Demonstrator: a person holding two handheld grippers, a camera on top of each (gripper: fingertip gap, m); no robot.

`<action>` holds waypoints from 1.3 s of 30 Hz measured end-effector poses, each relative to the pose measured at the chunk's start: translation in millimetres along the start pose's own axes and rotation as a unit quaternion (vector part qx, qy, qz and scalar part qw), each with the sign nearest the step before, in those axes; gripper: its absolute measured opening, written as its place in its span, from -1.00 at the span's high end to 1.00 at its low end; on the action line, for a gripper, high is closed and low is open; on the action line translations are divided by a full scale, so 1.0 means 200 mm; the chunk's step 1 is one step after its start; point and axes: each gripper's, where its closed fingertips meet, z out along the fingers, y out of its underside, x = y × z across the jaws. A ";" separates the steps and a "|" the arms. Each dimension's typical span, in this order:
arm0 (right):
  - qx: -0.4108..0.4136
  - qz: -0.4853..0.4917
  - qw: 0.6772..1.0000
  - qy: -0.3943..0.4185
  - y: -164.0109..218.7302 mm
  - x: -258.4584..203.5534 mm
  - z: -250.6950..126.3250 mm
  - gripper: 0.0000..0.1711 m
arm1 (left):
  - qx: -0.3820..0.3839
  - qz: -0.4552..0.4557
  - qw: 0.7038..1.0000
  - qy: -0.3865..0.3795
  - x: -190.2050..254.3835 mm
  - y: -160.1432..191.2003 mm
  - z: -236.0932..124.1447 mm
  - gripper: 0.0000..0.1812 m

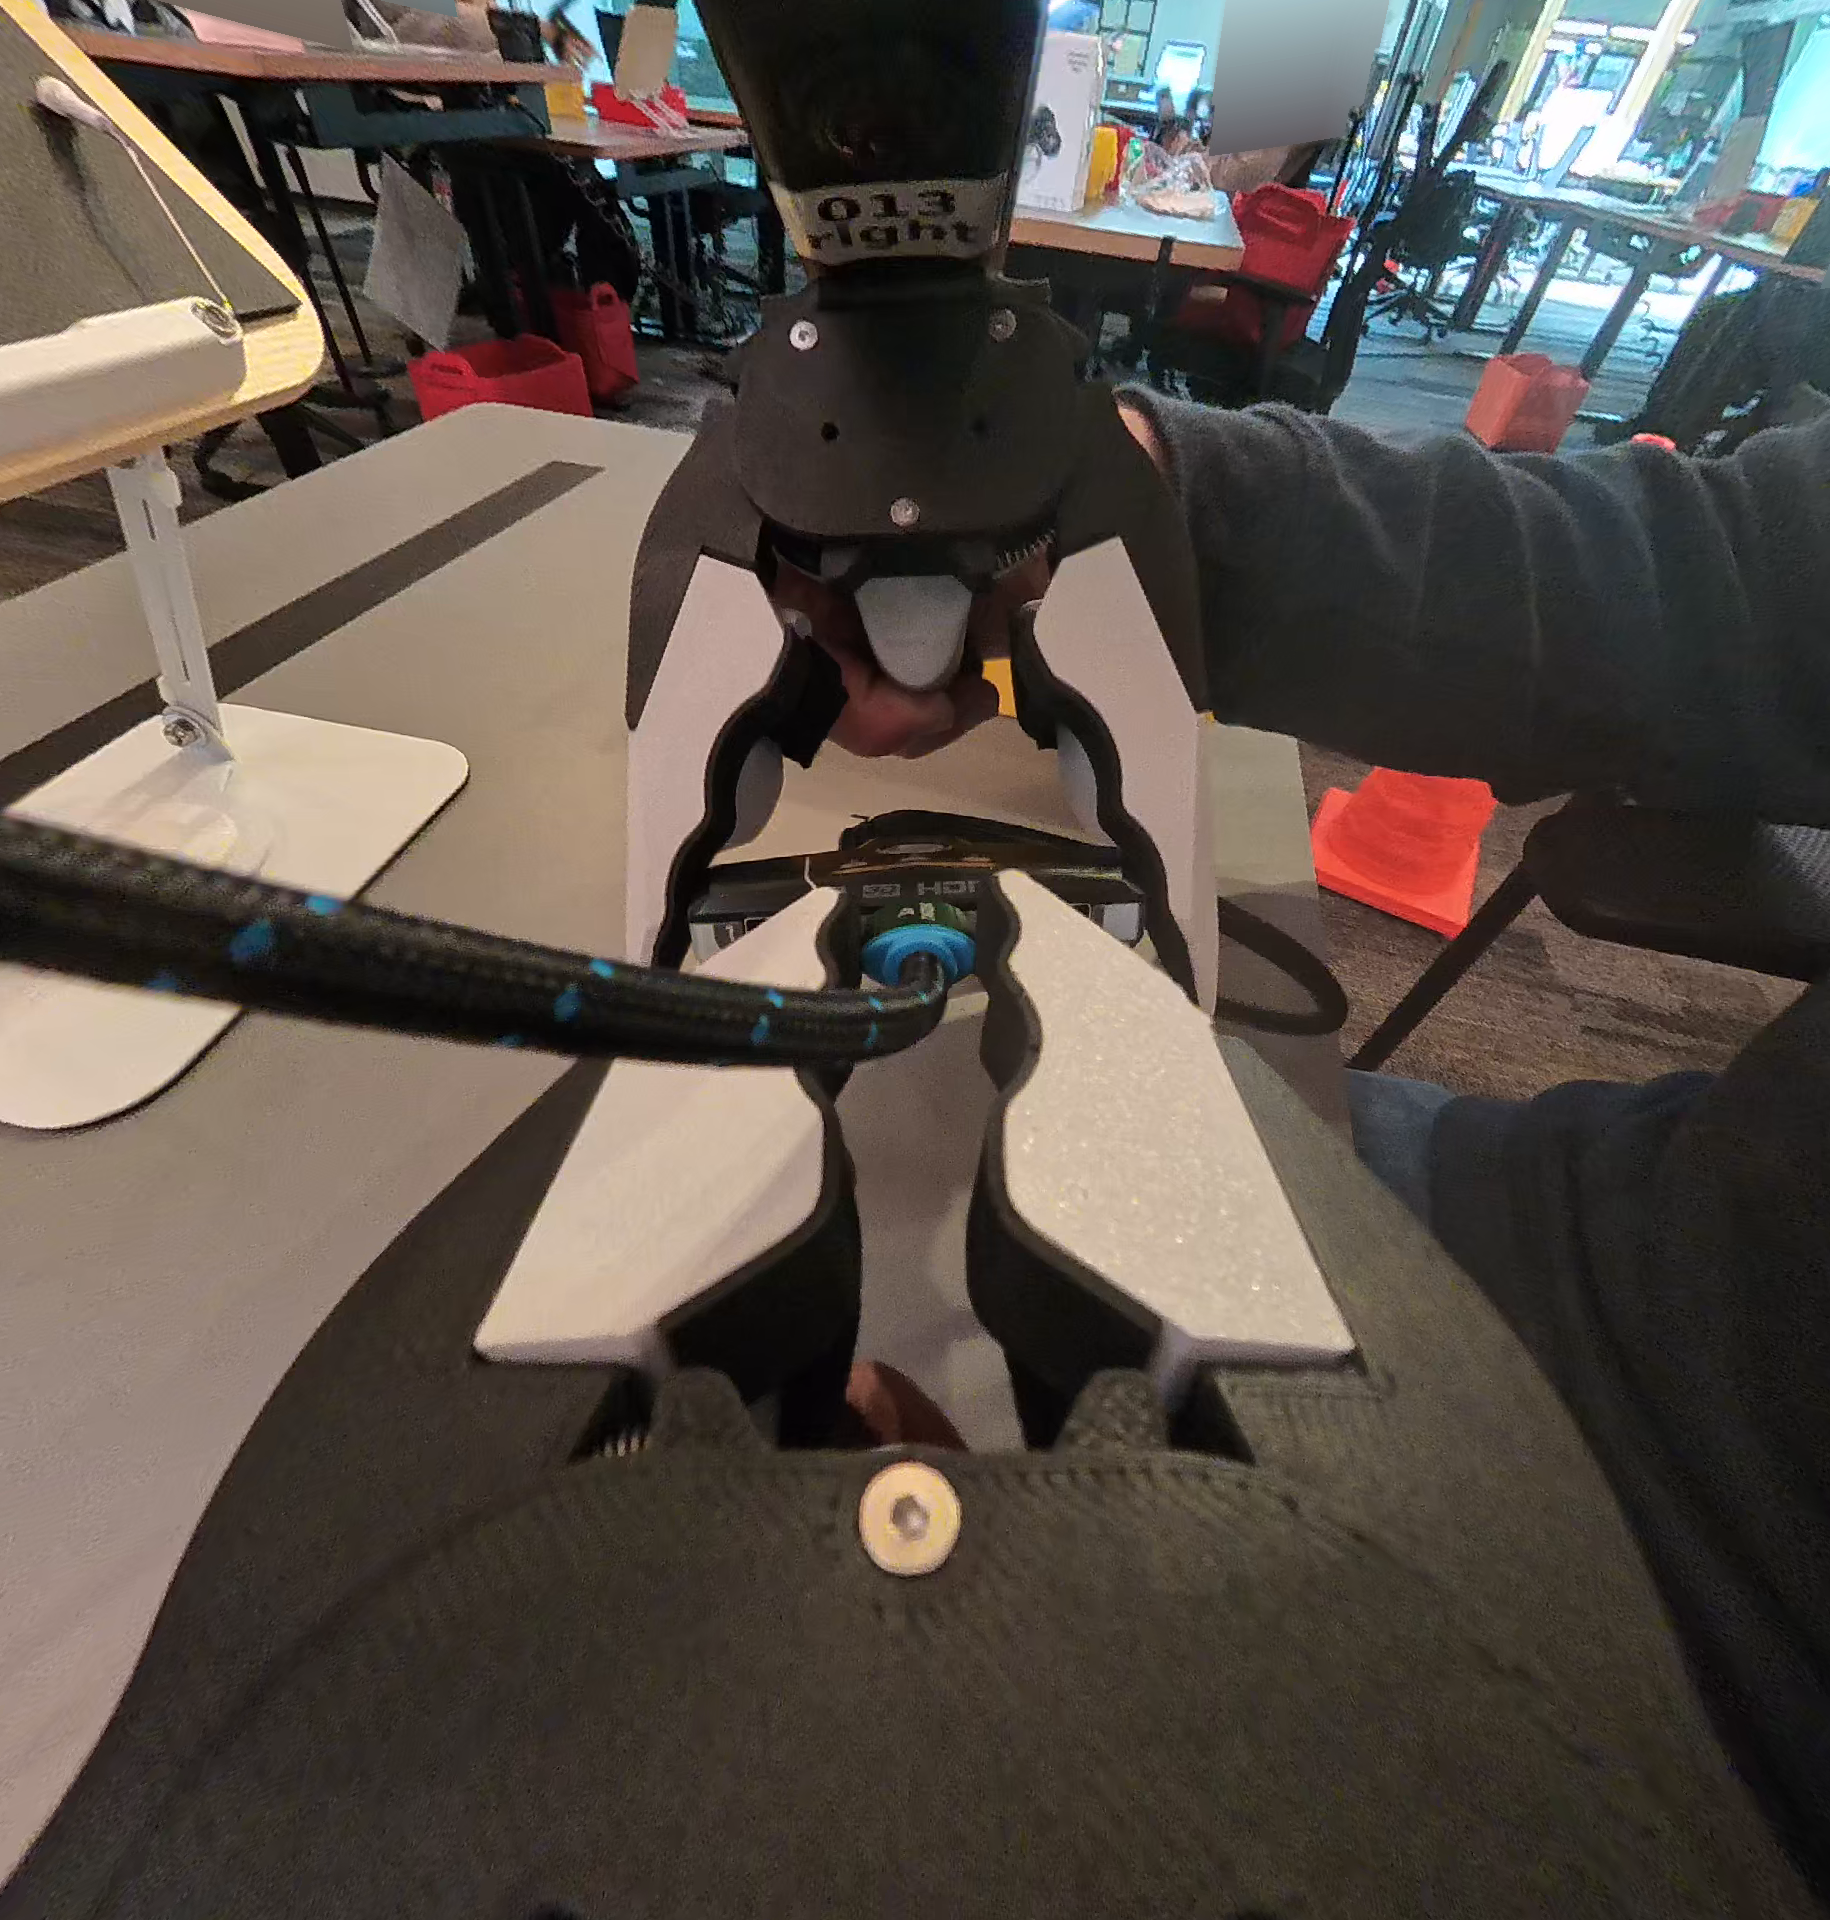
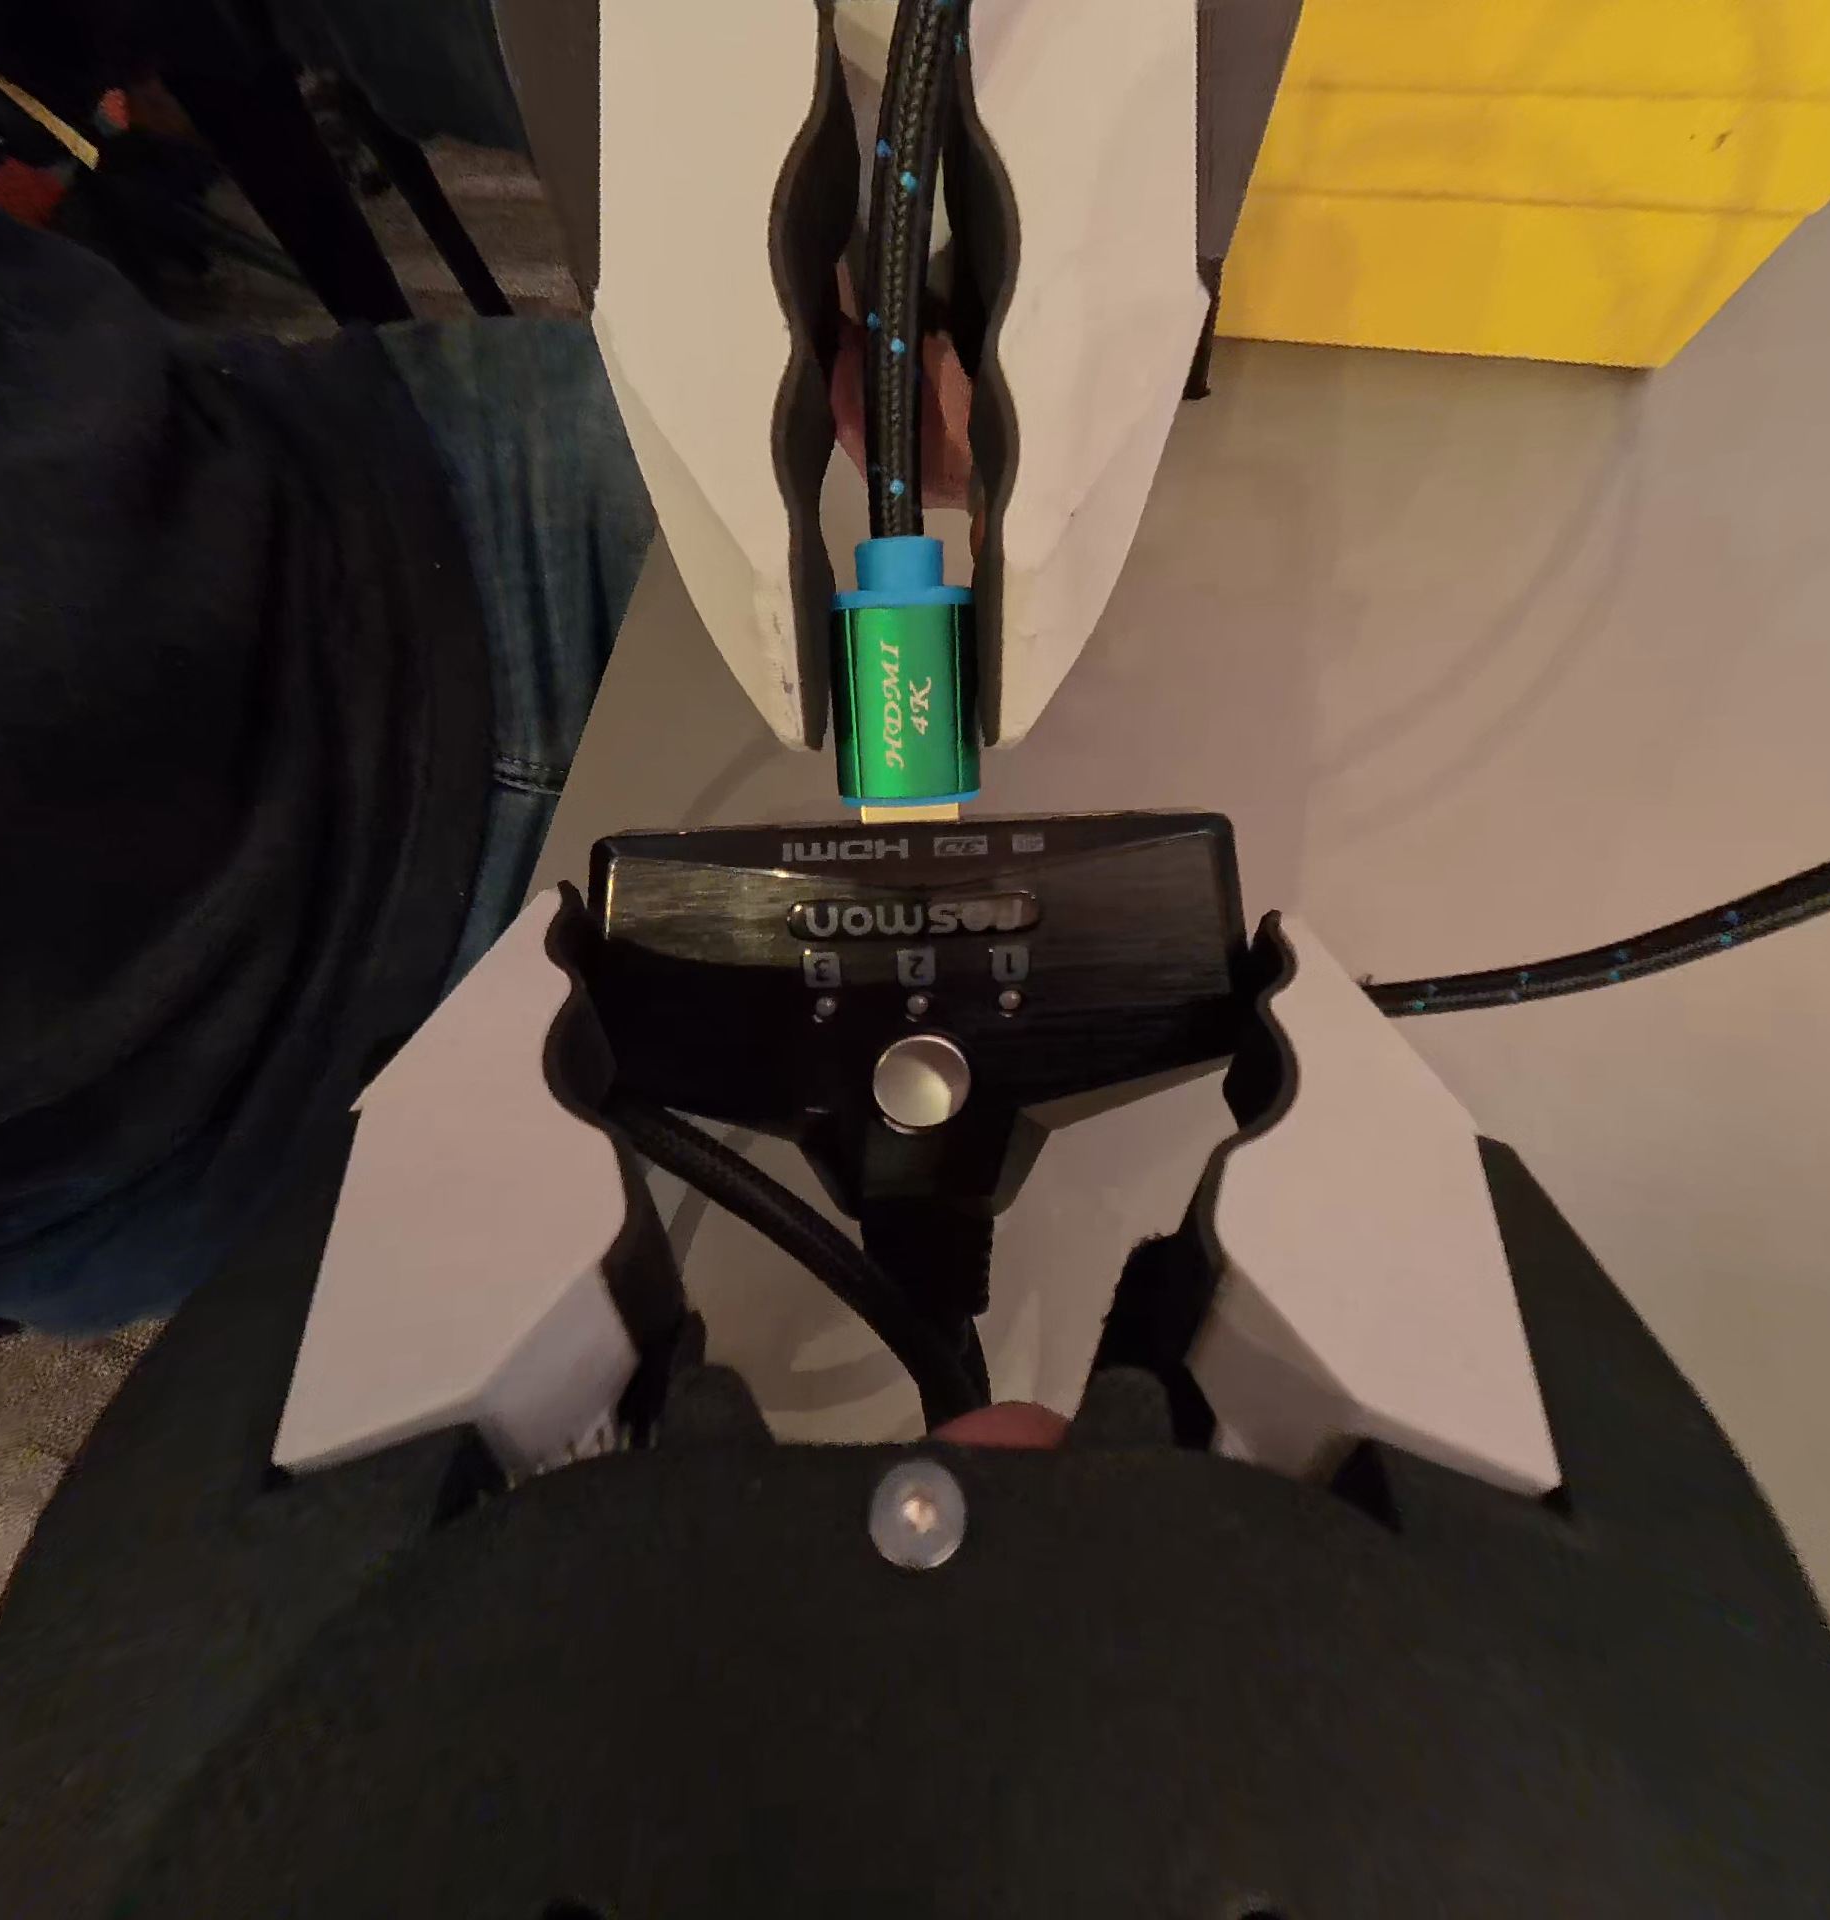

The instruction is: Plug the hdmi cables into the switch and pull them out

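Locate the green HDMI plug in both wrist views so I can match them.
Left wrist view: green HDMI plug at centre, mostly hidden, between the left gripper fingertips, blue collar toward the camera.
Right wrist view: upper centre, gold tip at the switch.
Shared landmark: the black switch.

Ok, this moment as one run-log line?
left gripper: shut on green HDMI plug | right gripper: shut on switch | plug tip at switch port, not fully seated

The switch (image 2: 911, 935) is showing brushed glossy black; the plug (image 2: 900, 707) is gleaming green metal, its cable (image 2: 895, 260) looking braided cloth.
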 end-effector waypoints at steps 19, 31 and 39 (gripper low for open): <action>0.030 0.009 0.999 0.021 -0.02 0.01 -0.03 -0.41 | 0.029 0.005 1.000 -0.009 0.00 -0.03 0.01 0.78; -0.026 -0.004 0.995 0.099 0.02 0.07 -0.04 -0.42 | 0.021 -0.023 0.997 -0.066 -0.08 -0.06 -0.06 0.70; -0.050 0.005 0.988 0.144 0.09 0.11 -0.07 -0.42 | 0.010 -0.071 0.993 -0.095 -0.12 -0.02 -0.07 0.72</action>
